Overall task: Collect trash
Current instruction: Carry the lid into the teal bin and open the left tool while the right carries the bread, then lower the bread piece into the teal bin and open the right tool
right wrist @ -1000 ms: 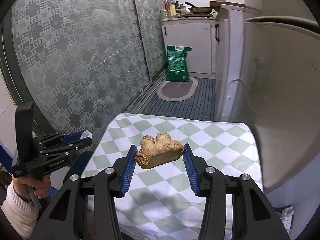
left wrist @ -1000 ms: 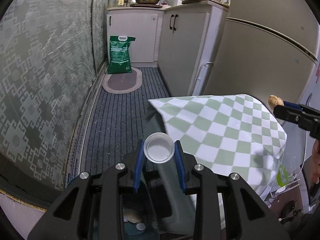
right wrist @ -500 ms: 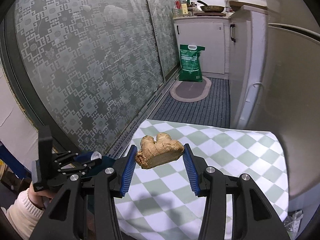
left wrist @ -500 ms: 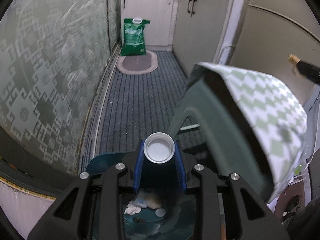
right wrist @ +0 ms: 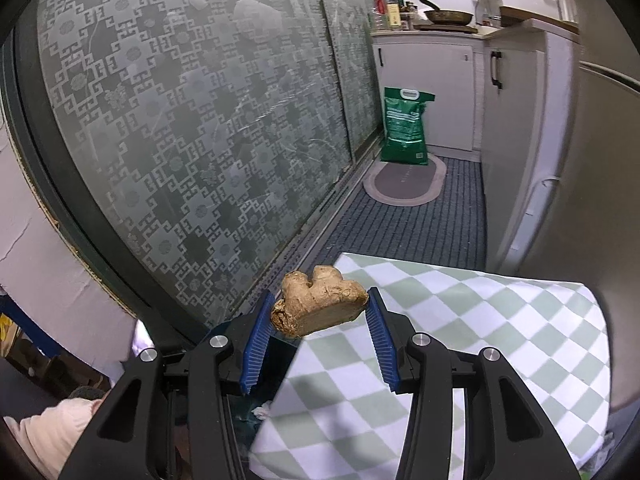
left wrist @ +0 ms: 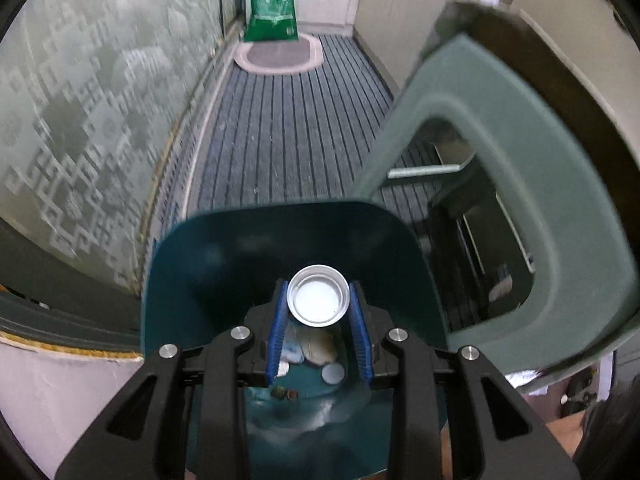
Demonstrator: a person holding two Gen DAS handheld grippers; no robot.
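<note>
On the left wrist view my left tongs (left wrist: pixel 319 322) clamp a small white cup (left wrist: pixel 318 301) above the teal bin (left wrist: pixel 192 276) — blurry scraps, perhaps tissue, inside. On the right wrist view my right tongs (right wrist: pixel 318 334) grip a ginger piece (right wrist: pixel 318 306) over the checked counter (right wrist: pixel 460 320).

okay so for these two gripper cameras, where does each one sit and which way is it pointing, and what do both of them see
Left wrist view: sits on the left gripper, tilted steeply down into the dark teal bin; its fingers clamp a white cup. No hand shows.
Right wrist view: sits on the right gripper, looking along the narrow kitchen over the checked table; its fingers clamp a piece of ginger, and a pale sleeve shows at lower left.
Shared: the green bag, the oval mat and the patterned glass door.
</note>
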